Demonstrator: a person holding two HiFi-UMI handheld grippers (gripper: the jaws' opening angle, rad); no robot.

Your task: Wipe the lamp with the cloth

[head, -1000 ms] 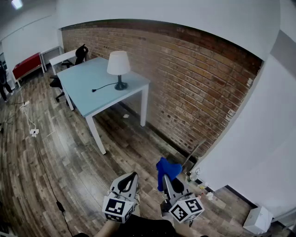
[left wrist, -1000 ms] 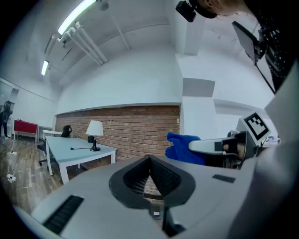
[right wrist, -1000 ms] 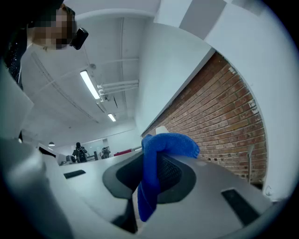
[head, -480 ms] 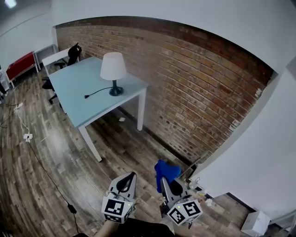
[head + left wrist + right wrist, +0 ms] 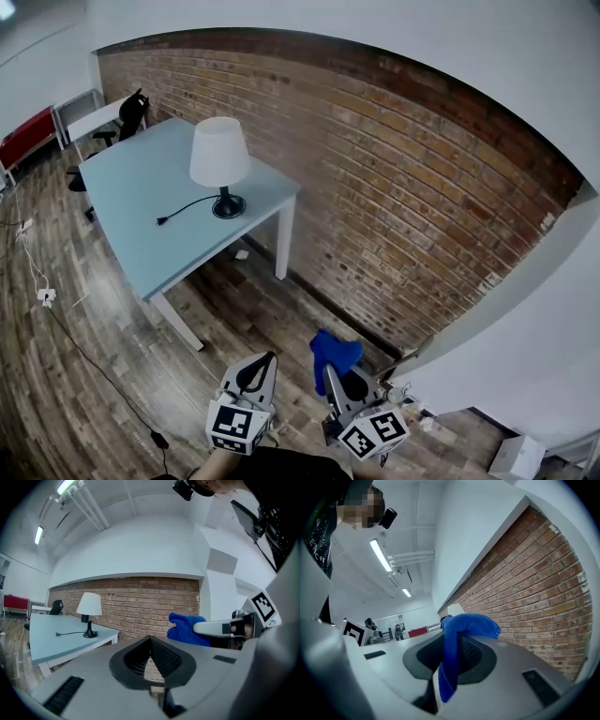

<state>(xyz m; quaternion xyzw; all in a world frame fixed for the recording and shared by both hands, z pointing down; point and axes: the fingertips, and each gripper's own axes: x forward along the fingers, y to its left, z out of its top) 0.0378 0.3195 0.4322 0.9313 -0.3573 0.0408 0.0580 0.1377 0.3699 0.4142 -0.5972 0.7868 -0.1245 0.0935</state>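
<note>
Here the right tool (image 5: 330, 371) is clamped on the blue cloth (image 5: 336, 349); in the right gripper view its jaws pinch a fold of the cloth (image 5: 468, 623), one bunch standing above the tips and a tail hanging down between them. The left tool (image 5: 265, 362) carries nothing: in the left gripper view its jaws (image 5: 151, 640) are pressed together at the tips, with only brick wall visible through the slot below. Both tools are held low and close to the person, side by side over the wooden floor (image 5: 103, 375). The lamp (image 5: 220, 155), a white shade on a thin dark stem and round foot, stands upright near the wall-side edge of the pale blue bench (image 5: 131, 216), its cord (image 5: 183, 208) trailing leftward across the top. The governing relation is one of bearing: the lamp lies ahead and to the left of both tools, well apart from them, with open floor and a bench corner between. The left tool sits on the lamp's side, but the cloth is in the right one, so the wiping hand must probably travel forward and leftward. Since the lamp's long axis is vertical, strokes are likely to run down or around the shade; the empty left tool could steady the foot. No wiping has begun.
</note>
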